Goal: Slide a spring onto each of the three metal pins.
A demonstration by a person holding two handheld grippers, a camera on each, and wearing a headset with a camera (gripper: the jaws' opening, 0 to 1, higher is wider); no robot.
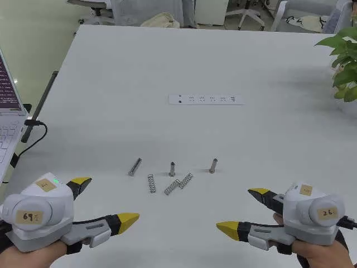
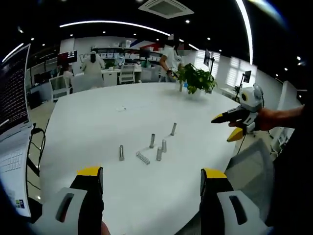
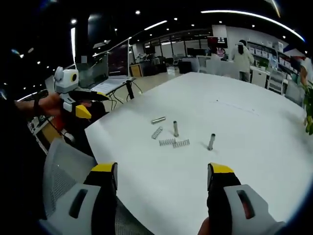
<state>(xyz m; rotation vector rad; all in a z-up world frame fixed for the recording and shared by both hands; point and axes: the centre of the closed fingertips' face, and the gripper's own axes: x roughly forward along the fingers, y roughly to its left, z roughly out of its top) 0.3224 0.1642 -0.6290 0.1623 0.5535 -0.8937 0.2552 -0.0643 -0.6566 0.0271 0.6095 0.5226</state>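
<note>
Three short silver metal pins [image 1: 172, 168] stand in a row at the centre of the head view on the white tabletop [image 1: 167, 61], the leftmost lying flat and the other two upright. Three small coiled wire springs [image 1: 172, 187] lie loose just below them. The left gripper [image 1: 106, 201], lower left, and the right gripper [image 1: 244, 210], lower right, hold their yellow-tipped jaws spread wide and empty, well apart from the pins and springs.

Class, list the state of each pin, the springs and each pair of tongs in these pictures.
Left pin: lying flat, bare.
Middle pin: upright, bare.
Right pin: upright, bare.
Three springs: lying loose, off the pins.
Left tongs: open, empty.
Right tongs: open, empty.
</note>
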